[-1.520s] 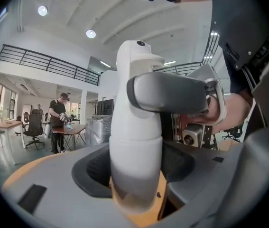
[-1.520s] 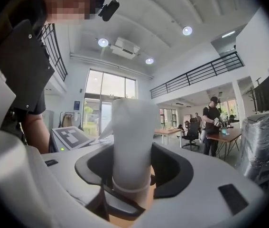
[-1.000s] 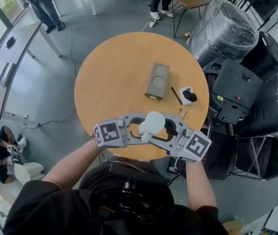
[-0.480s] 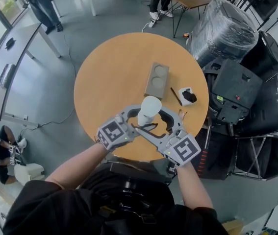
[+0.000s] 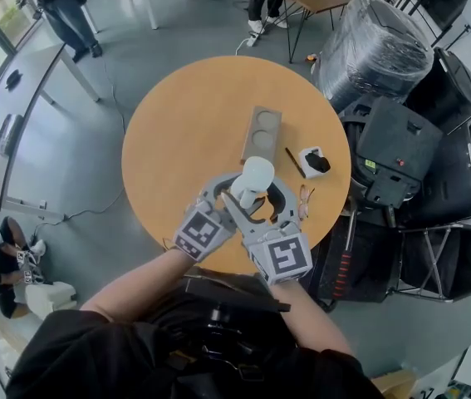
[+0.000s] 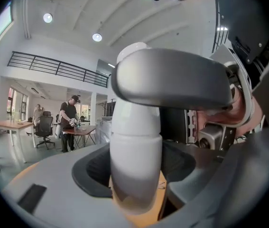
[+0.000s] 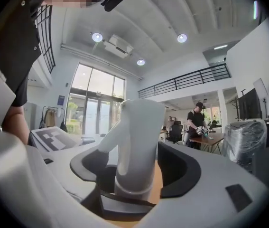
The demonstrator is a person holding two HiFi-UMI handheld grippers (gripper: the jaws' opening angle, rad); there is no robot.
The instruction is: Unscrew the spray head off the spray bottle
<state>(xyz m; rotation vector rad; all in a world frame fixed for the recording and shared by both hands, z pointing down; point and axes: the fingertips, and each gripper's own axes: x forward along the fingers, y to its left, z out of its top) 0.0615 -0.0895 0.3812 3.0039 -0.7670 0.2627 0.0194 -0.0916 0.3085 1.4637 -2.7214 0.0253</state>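
A white spray bottle [image 5: 254, 181] is upright over the near part of the round wooden table [image 5: 177, 123]. My left gripper [image 5: 237, 196] is shut on its body [image 6: 136, 165], with a pad against each side. My right gripper [image 5: 262, 198] reaches in from the other side, higher up. The spray head [image 7: 136, 137], with its trigger, stands between the right gripper's pads without being pressed. These jaws have just opened wide and then closed a little. In the left gripper view one of the right gripper's fingers [image 6: 172, 82] crosses in front of the bottle top. The bottle's base is hidden.
Farther back on the table lie a grey block with two round hollows [image 5: 262, 133], a thin black stick [image 5: 294, 162], a small white box holding something black [image 5: 315, 162], and glasses [image 5: 304, 202] near the right edge. Black cases and a wrapped bundle [image 5: 376, 52] crowd the floor to the right.
Both grippers have swung round from pointing at each other to pointing away from me, side by side. The bottle has shifted slightly farther onto the table.
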